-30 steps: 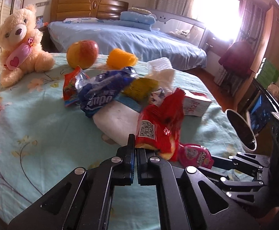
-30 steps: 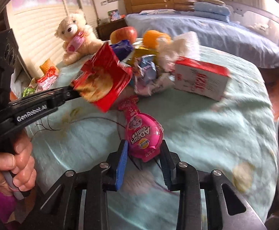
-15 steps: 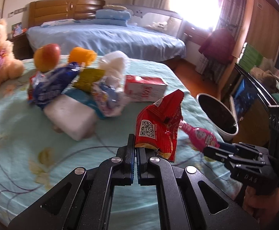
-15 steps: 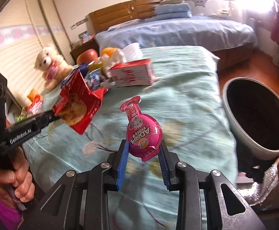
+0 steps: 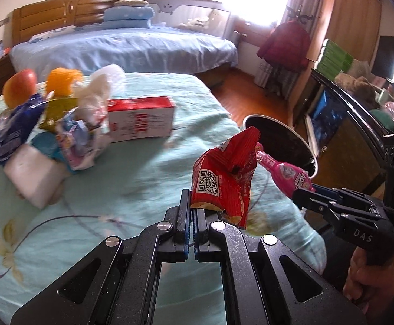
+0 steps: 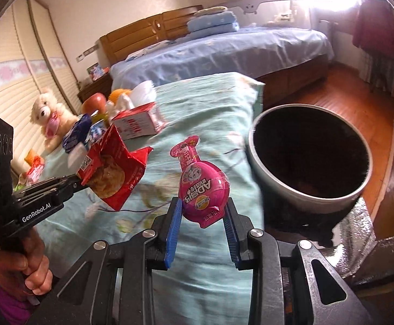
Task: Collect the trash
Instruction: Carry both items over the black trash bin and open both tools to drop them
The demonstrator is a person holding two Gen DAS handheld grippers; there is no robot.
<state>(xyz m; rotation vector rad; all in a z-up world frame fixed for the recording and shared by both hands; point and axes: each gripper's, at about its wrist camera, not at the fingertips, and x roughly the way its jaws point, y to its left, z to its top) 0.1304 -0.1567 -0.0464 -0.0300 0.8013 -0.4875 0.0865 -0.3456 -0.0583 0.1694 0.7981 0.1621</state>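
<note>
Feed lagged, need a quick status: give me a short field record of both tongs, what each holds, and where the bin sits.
left tongs: shut on red snack bag
right tongs: shut on pink pouch
bin: open, beside the bed edge, right of both items
bin contents: too dark to tell
left on bed: red carton, wrapper pile

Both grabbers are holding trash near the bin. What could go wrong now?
The red snack bag is pinched only at its bottom corner by the left gripper, so it might slip out before reaching the bin. The pink bottle in the right gripper is still over the bedspread, so letting go now would probably miss the bin.
</note>
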